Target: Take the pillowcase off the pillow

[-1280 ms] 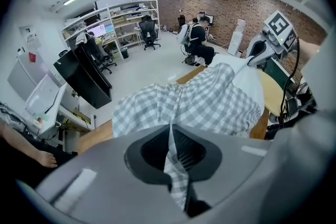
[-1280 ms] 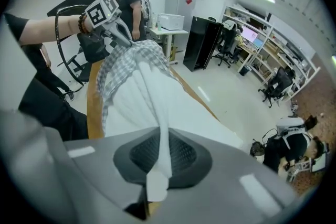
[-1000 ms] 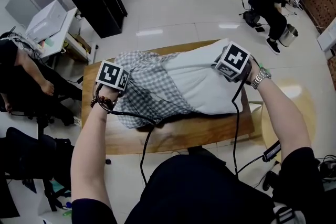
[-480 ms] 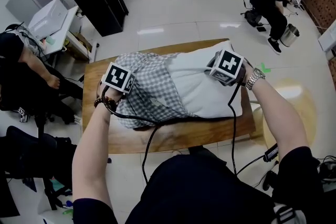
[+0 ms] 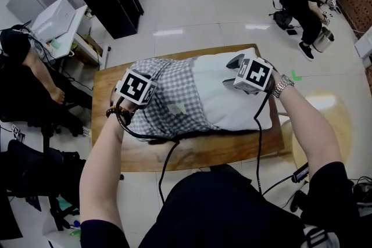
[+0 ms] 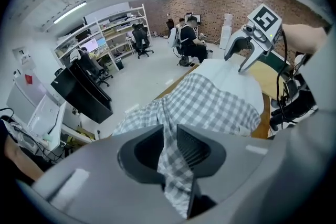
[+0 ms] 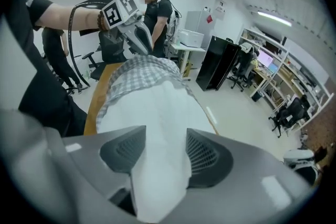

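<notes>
Two tongs work at opposite ends of one pillow (image 5: 229,104), which lies across the wooden counter (image 5: 197,151) in the middle of the head view; the checked pillowcase (image 5: 168,96) holds only the left half of it, rumpled and bunched, while the white right half lies bare outside the case; the left tongs (image 6: 169,131), at the left end, have just been opening and stand narrowly apart, with a fold of the checked cloth running up between the pads, which do not pinch it; the right tongs (image 7: 166,136), at the upper right corner of the pillow, have just been opening too and stand wide apart, with white pillow fabric lying loose between them.
</notes>
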{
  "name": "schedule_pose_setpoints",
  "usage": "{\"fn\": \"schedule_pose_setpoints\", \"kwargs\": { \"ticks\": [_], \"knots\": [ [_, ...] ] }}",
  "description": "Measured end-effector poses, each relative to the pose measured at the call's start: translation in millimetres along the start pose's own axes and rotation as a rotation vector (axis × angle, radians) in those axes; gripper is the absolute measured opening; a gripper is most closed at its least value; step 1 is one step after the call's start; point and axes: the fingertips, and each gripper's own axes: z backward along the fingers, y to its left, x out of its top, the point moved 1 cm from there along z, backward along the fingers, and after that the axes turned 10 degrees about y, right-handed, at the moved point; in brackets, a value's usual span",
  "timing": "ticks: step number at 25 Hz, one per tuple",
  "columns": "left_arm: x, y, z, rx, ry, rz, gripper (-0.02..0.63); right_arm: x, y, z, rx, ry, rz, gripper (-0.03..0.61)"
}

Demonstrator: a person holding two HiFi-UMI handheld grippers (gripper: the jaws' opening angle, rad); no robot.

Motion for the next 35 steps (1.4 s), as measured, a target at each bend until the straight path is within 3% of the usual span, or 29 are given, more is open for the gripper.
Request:
{"fn": "schedule_pose_setpoints", "kwargs": {
  "ticks": [5, 15, 22, 26, 35],
  "knots": [
    [25, 8, 8, 0.013, -0.044, -0.011, 0.092, 12, -17, 13, 0.017, -0.057, -0.026, 0.239],
    [83, 25, -15, -0.021, -0.027, -0.059, 0.127, 23, -86, 10, 0.037, -0.088, -0.048, 0.239],
    [125, 42, -59, -0.081, 0.005, -0.086, 0.151, 23, -135, -21, 0.144, -0.071, -0.097, 0.241],
    [146, 46, -81, -0.152, 0.039, -0.096, 0.167, 29, -156, -32, 0.264, -0.090, -0.156, 0.252],
    [163, 51, -155, -0.376, 0.195, -0.072, 0.215, 25, -197, -89, 0.412, -0.005, -0.170, 0.296]
  ]
}}
